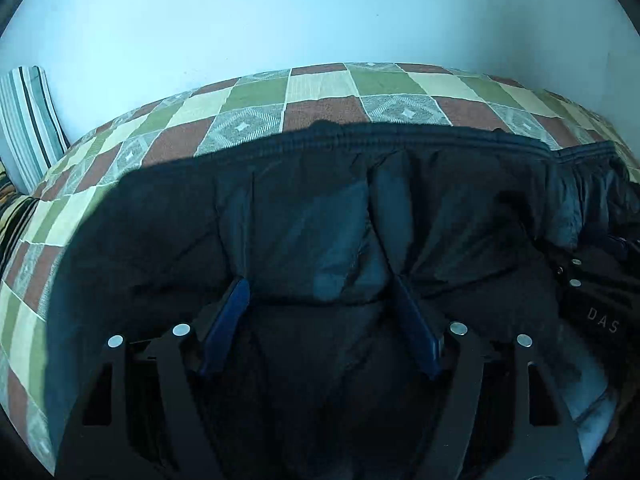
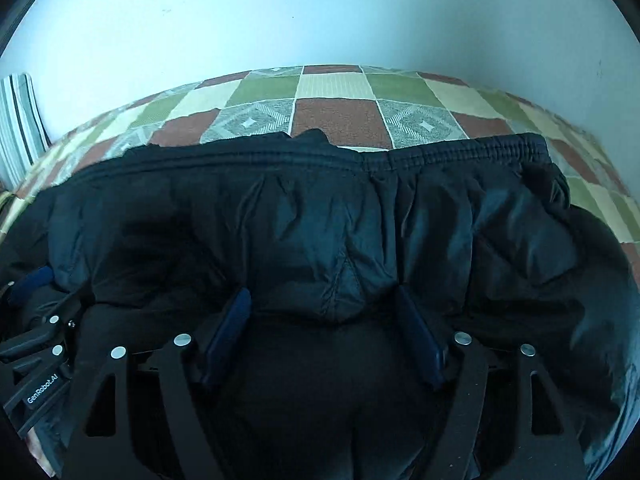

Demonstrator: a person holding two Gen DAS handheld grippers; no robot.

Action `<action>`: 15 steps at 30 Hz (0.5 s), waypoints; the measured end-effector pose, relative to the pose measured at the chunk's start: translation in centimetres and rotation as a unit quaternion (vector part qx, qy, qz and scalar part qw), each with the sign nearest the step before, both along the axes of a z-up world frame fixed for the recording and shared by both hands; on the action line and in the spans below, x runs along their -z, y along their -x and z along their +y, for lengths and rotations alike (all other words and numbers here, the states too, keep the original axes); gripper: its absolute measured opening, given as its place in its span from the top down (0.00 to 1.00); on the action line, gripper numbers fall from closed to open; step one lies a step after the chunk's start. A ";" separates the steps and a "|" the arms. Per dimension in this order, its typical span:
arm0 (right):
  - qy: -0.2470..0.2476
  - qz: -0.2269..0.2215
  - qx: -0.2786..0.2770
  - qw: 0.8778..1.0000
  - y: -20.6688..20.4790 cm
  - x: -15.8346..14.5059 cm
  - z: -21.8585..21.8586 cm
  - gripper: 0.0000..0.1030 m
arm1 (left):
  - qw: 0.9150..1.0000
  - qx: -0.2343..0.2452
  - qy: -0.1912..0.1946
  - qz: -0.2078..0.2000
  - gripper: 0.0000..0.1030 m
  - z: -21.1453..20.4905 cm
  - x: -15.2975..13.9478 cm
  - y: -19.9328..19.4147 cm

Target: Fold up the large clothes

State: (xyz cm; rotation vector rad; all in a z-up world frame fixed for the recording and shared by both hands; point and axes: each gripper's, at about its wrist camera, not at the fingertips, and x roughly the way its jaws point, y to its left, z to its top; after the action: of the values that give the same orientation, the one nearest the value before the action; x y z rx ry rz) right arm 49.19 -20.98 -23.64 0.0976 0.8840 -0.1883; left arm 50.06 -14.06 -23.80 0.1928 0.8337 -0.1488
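A large black puffer jacket (image 1: 320, 208) lies spread on a bed with a checked cover (image 1: 320, 92); its ribbed hem runs along the far side. It also fills the right wrist view (image 2: 320, 220). My left gripper (image 1: 320, 292) is open, its blue fingers (image 1: 230, 320) wide apart and resting low on the jacket's fabric. My right gripper (image 2: 324, 304) is open too, its blue fingers (image 2: 228, 332) spread over a fold of the jacket. The left gripper's body (image 2: 40, 360) shows at the left edge of the right wrist view.
A pale wall (image 1: 320, 20) stands behind the bed. A striped pillow (image 1: 30, 124) leans at the far left of the bed. Bare checked cover (image 2: 336, 116) shows beyond the jacket's hem. The other gripper's body (image 1: 592, 304) sits to the right in the left wrist view.
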 end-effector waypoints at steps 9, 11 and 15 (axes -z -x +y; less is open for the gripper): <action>0.016 -0.016 0.011 1.000 0.4 1.2 0.5 0.28 | 1.000 -0.002 -0.005 -0.005 0.27 0.0 1.3 -0.3; 0.018 -0.015 0.012 1.000 0.3 1.3 0.6 0.28 | 1.000 -0.001 -0.005 -0.005 0.27 0.0 1.5 -0.4; 0.020 -0.014 0.012 1.000 0.1 1.3 0.7 0.28 | 1.000 0.000 -0.001 -0.002 0.27 0.1 1.6 -0.5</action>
State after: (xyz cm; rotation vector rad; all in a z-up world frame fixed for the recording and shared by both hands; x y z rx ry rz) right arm 49.06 -20.30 -24.96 0.0727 0.8510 -0.2266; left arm 50.59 -13.93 -25.38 0.1947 0.8295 -0.1479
